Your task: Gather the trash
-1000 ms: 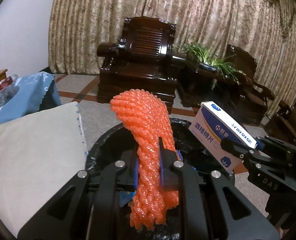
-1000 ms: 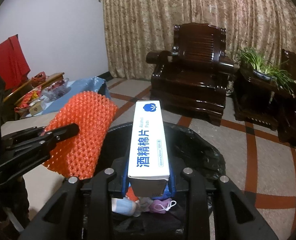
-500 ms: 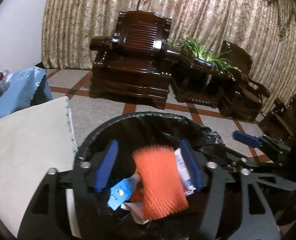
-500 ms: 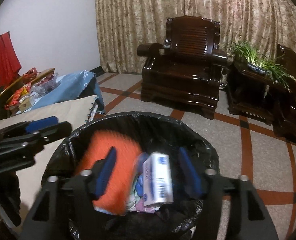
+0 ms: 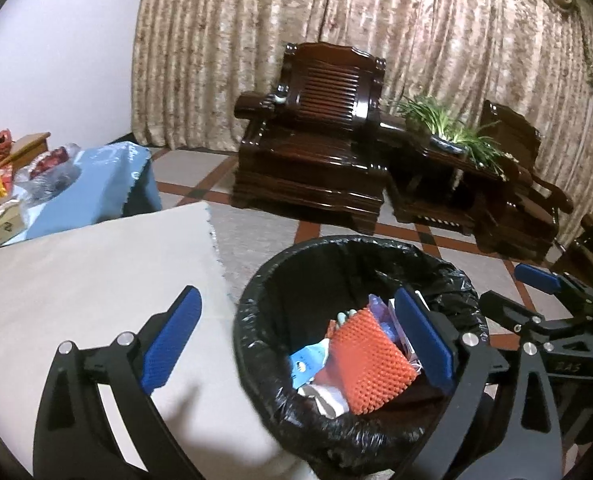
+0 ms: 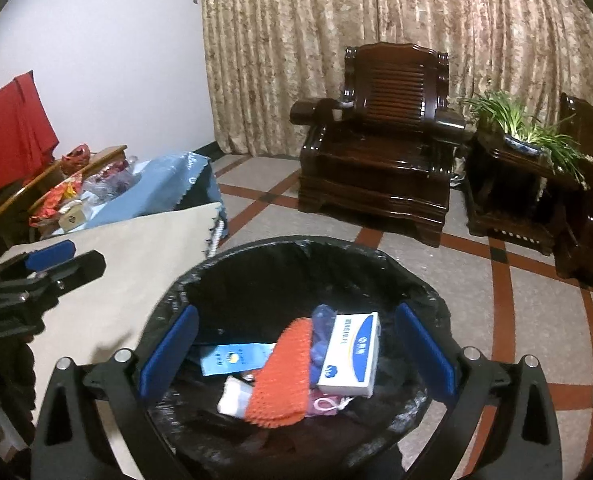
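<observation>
A round bin with a black liner (image 5: pixel 336 244) (image 6: pixel 296 240) stands on the floor below both grippers. Inside it lie an orange foam net (image 5: pixel 370 364) (image 6: pixel 282 376), a white and blue box (image 6: pixel 350 354), a light blue packet (image 6: pixel 236 358) and other scraps. My left gripper (image 5: pixel 296 296) hangs over the bin's left rim. Its jaws are opening and hold nothing. My right gripper (image 6: pixel 296 312) is centred above the bin. Its jaws are also opening, with nothing between them. In the left wrist view the box is mostly hidden behind my right-hand finger.
A table under a beige cloth (image 5: pixel 76 280) borders the bin on the left. Behind it a blue cloth (image 5: pixel 108 176) carries snack packets. A dark wooden armchair (image 5: pixel 316 152), a side table with a plant (image 5: pixel 452 132) and curtains stand across the tiled floor.
Both grippers went from shut to wide open. The orange net left the left gripper and the box left the right one, and both dropped into the bin. The left gripper shifted towards the table.
</observation>
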